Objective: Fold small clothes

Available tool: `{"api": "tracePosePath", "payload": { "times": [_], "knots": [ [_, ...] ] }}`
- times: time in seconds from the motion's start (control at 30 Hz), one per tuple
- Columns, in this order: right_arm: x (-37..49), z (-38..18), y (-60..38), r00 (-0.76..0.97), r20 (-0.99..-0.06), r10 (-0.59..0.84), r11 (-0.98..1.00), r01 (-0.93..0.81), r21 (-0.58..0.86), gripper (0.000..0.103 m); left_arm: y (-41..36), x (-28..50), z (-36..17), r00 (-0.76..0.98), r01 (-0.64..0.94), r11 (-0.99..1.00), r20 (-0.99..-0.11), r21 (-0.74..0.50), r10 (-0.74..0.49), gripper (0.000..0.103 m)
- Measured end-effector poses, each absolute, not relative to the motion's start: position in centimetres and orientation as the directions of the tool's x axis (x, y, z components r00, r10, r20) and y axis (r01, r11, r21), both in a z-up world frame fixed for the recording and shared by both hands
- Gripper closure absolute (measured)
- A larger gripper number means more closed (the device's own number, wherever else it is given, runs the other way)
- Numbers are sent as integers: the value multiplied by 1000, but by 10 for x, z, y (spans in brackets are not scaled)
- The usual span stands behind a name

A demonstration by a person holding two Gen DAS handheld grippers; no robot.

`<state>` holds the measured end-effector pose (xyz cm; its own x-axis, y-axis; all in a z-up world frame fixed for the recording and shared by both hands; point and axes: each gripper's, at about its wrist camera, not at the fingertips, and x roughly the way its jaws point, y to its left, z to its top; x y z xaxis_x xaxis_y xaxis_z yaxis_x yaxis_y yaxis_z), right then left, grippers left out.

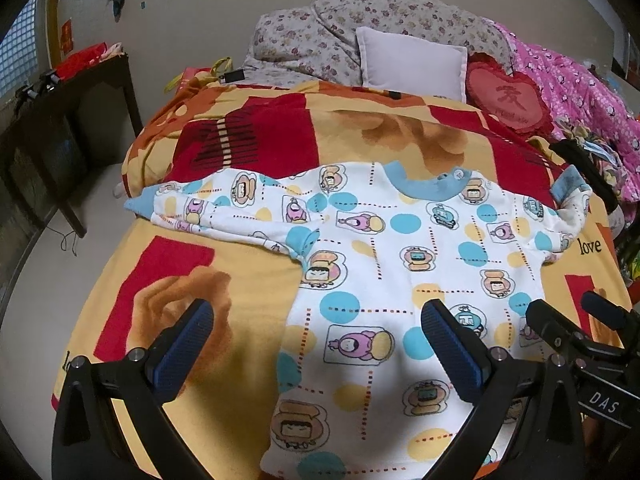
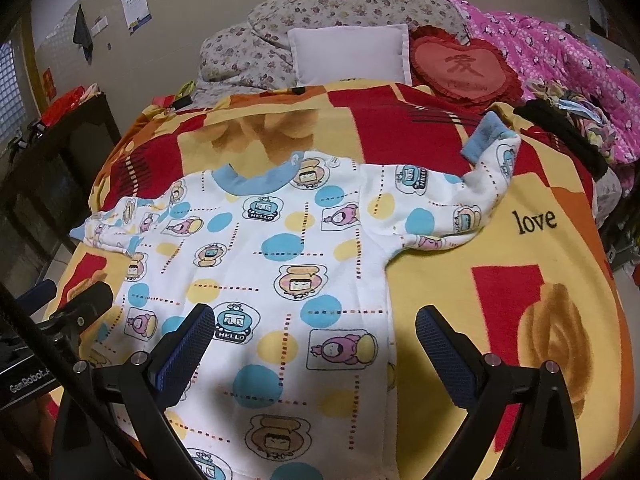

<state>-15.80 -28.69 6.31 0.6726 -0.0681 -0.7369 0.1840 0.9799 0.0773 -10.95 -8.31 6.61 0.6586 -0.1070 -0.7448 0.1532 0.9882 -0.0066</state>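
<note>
A small white long-sleeved child's shirt (image 1: 384,264) with cartoon prints, blue and yellow dots and a blue collar lies spread flat, front up, on the bed blanket; it also shows in the right wrist view (image 2: 280,264). Both sleeves stretch outward, the cuffs bent. My left gripper (image 1: 316,320) is open and empty, hovering over the shirt's lower left edge. My right gripper (image 2: 314,326) is open and empty, hovering over the shirt's lower right edge. The right gripper's body shows at the right of the left wrist view (image 1: 580,340).
The yellow, red and orange blanket (image 2: 520,280) covers the bed. At the head lie a white pillow (image 1: 412,60), a red heart cushion (image 1: 508,98), a floral quilt (image 1: 320,36) and a pink quilt (image 1: 580,92). A dark wooden table (image 1: 68,120) stands left of the bed.
</note>
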Motion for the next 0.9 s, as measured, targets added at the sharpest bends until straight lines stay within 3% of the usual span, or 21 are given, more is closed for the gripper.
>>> {"api": "tracePosePath", "payload": {
  "times": [0.9],
  "knots": [
    [-116,53,-266,651,-758,-30,987,137,78,1,-66,-83,58,641,118,993,-763,-11,-84,0]
  ]
}}
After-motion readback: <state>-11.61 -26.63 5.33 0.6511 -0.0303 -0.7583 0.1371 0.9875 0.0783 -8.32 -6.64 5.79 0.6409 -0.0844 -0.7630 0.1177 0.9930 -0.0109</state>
